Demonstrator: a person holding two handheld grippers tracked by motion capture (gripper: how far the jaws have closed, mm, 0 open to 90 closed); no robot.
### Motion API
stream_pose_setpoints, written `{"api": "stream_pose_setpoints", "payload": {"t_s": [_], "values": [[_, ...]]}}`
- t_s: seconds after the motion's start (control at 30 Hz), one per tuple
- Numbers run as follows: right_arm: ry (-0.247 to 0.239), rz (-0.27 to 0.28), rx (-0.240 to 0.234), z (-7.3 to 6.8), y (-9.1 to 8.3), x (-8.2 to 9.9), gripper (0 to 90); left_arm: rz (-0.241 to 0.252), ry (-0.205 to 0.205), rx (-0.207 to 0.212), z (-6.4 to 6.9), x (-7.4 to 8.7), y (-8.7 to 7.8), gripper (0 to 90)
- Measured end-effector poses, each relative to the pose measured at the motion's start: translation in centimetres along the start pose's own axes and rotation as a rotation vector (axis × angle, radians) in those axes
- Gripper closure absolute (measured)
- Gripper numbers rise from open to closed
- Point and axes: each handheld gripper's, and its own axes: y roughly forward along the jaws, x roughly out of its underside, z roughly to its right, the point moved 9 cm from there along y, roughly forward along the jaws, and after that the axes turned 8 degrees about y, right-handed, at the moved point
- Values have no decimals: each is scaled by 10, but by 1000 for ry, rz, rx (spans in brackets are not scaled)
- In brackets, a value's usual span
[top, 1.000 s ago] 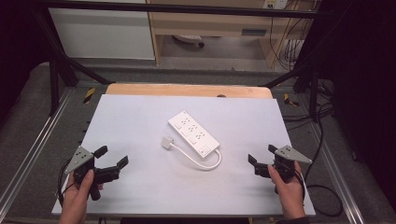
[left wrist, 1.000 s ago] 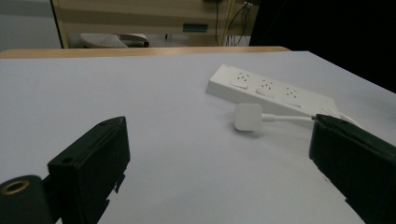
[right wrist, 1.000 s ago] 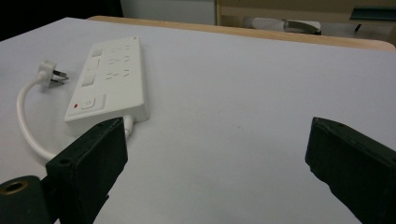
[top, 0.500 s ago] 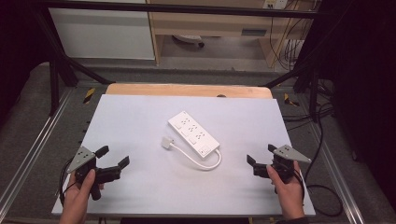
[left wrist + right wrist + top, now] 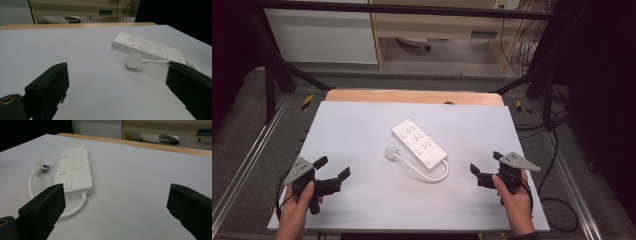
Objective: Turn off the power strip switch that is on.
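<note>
White power strip [image 5: 419, 143] lies flat mid-table [image 5: 362, 125], three socket rows up; short cable [image 5: 424, 173] loops from near end, plug [image 5: 391, 153] beside strip, unplugged. My left gripper [image 5: 332, 173] left of strip, right gripper [image 5: 484, 172] right of it; both well apart from it, fingers released, empty. Judged: nothing grasped yet; all work remains.

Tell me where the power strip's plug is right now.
In the high view, the plug lies on the white table just left of the power strip, between both grippers, untouched.
</note>
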Motion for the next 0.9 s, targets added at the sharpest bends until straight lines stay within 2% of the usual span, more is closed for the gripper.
{"api": "stream_pose_setpoints", "payload": {"t_s": [0.2,0.4,0.63,0.9], "values": [[-27,21,-59,-13,9,-18,22,-5,-6,-2,-1,1,1,46],[-54,27,-64,-21,20,-29,25,-5,-2,-4,-1,1,0,46],[-48,40,-86,-34,29,-43,24,-3,0,-3,0,1,0,46],[-52,48,-95,-42,39,-56,21,-9,5,-1,0,2,1,46]]}}
